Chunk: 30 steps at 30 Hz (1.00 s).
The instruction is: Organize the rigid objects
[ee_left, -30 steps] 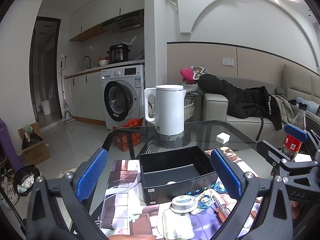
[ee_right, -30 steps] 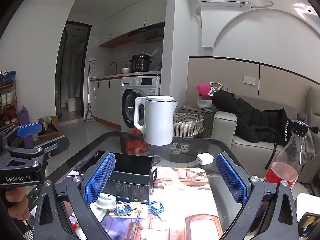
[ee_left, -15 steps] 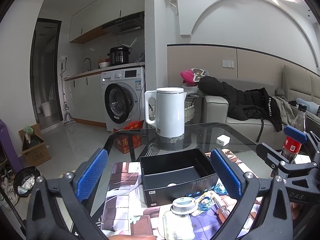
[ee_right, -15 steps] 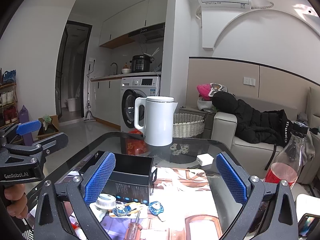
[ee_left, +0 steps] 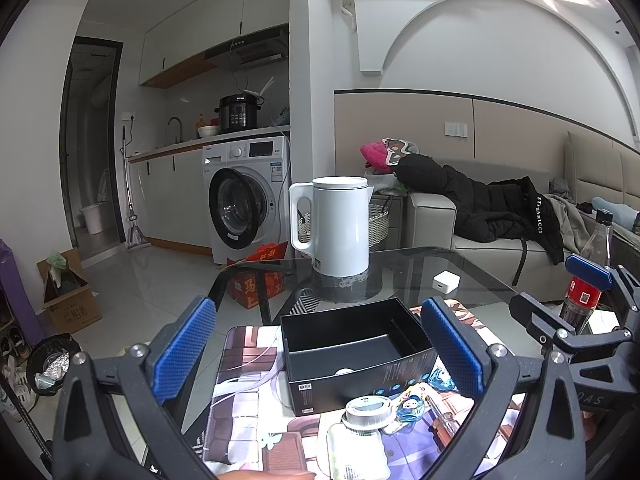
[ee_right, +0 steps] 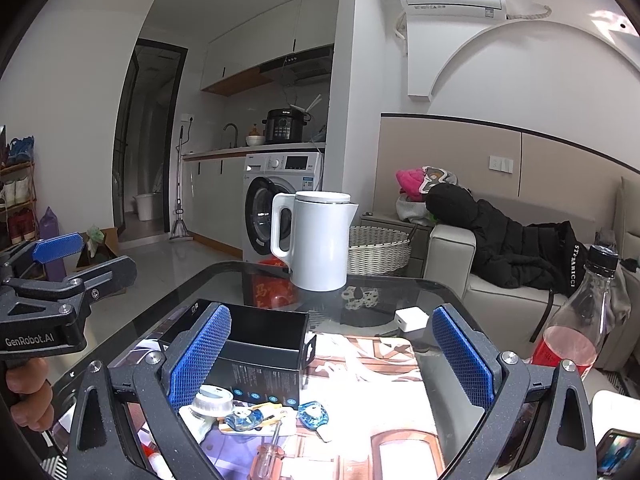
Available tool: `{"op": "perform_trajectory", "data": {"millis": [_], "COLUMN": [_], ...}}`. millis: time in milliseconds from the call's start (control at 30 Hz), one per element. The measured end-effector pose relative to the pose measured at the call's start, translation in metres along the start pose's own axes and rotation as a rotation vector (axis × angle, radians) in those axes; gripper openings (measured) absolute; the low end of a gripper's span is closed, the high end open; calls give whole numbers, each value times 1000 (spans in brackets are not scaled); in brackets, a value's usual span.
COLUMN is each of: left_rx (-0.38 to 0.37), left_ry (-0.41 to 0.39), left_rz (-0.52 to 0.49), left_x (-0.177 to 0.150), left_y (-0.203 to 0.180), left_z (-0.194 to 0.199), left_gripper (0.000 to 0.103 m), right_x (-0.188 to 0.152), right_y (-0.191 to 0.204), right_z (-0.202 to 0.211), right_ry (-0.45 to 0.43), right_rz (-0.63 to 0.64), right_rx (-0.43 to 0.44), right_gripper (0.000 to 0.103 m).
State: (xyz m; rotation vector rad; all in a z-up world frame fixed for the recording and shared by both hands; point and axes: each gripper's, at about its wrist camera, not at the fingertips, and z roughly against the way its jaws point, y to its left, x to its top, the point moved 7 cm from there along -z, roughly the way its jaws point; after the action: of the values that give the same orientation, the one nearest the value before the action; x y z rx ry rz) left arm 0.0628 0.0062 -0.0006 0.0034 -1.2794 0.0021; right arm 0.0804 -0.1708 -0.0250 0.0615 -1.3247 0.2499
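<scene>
An open black box point(ee_left: 352, 350) sits on a printed mat point(ee_left: 248, 412) on the glass table; it also shows in the right wrist view point(ee_right: 260, 344). In front of it lie a small white bottle with a round cap point(ee_left: 362, 432), blue packets point(ee_right: 314, 414) and a screwdriver with a clear handle point(ee_right: 268, 456). My left gripper point(ee_left: 316, 354) is open and empty, held above the bottle and box. My right gripper point(ee_right: 330, 356) is open and empty, above the packets, to the right of the box.
A white kettle point(ee_left: 334, 226) stands at the table's far side, with a small white charger point(ee_left: 445, 282) to its right. A bottle with red drink point(ee_right: 576, 320) stands at the right edge. A phone point(ee_right: 614, 454) lies at the lower right.
Both grippers have risen very slightly; the box and small items sit a touch lower in both views. Nothing was taken hold of or let go.
</scene>
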Motion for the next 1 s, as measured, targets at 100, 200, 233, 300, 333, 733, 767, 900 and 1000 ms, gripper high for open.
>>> {"op": "perform_trajectory", "data": {"millis": [100, 200, 233, 300, 333, 733, 767, 900, 1000], "left_rx": [1, 1, 1, 1, 1, -31, -35, -29, -18], "left_ry": [-1, -1, 0, 1, 2, 104, 120, 197, 251], "left_rz": [0, -1, -1, -2, -3, 6, 9, 3, 0], "left_x": [0, 1, 1, 0, 1, -10, -12, -23, -34], "left_y": [0, 0, 0, 0, 0, -1, -1, 0, 1], "left_z": [0, 0, 0, 0, 0, -17, -20, -33, -42], "left_gripper": [103, 103, 103, 103, 103, 103, 103, 103, 103], "right_x": [0, 0, 0, 0, -1, -3, -3, -9, -13], "right_y": [0, 0, 0, 0, 1, 0, 0, -1, -3], "right_z": [0, -1, -1, -1, -1, -4, -6, -16, -22], "right_ry": [1, 1, 0, 2, 3, 34, 43, 87, 115], "right_rz": [2, 3, 4, 1, 2, 10, 10, 12, 13], "right_rx": [0, 1, 1, 1, 1, 5, 9, 13, 13], "right_gripper": [103, 103, 103, 103, 103, 103, 103, 103, 103]}}
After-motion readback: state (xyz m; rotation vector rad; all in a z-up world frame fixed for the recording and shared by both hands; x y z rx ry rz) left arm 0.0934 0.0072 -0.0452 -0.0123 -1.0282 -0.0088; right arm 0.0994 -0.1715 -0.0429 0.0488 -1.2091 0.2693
